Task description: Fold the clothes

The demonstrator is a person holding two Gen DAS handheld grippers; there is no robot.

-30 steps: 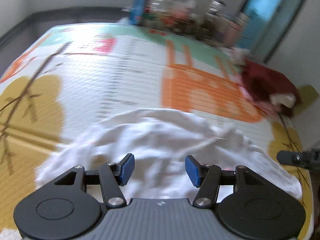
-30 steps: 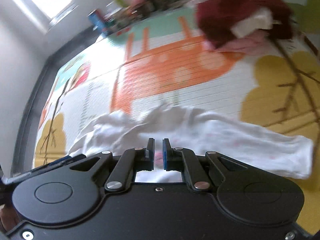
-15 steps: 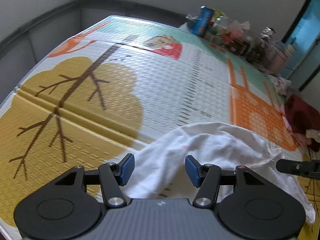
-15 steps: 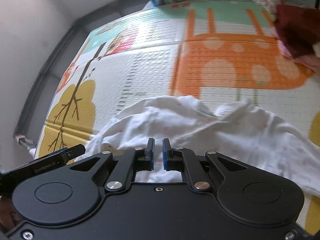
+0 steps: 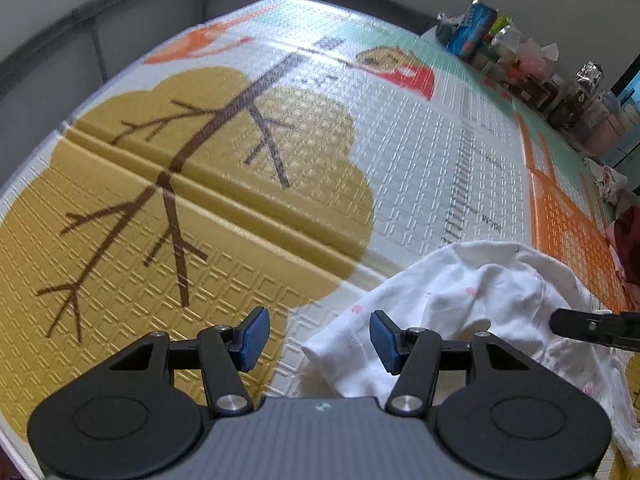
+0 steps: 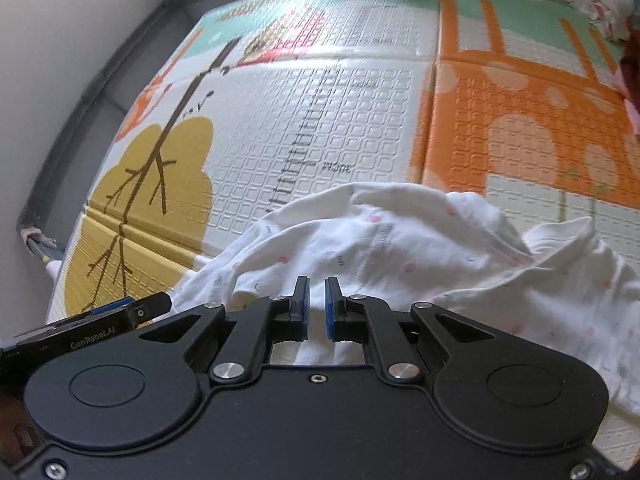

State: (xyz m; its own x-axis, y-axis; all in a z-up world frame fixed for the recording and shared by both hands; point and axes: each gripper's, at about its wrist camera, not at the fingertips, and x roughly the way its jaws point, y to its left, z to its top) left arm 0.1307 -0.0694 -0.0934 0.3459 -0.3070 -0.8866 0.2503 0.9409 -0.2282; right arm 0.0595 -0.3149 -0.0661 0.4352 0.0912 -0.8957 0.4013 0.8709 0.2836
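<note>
Since the earlier frames both claws have been carried sideways over the play mat [image 5: 420,168], so that the yellow tree print [image 5: 192,184] now fills the left wrist view and the white garment [image 5: 480,300] is seen toward the lower right. The left claw [image 5: 318,334] is held spread, its jaws having just been closing slightly; only a corner of the garment's edge lies in the gap and is not pressed by the blue pads [image 5: 253,336]. The right claw [image 6: 316,308] is pressed nearly together – white cloth is seen in and behind the narrow gap, but whether it is pinched cannot be told. The white garment [image 6: 420,256], dotted with small pink marks, lies crumpled on the mat near the orange print [image 6: 520,120]. A dark red garment [image 5: 630,240] is seen at the right edge – well apart from the white one.
</note>
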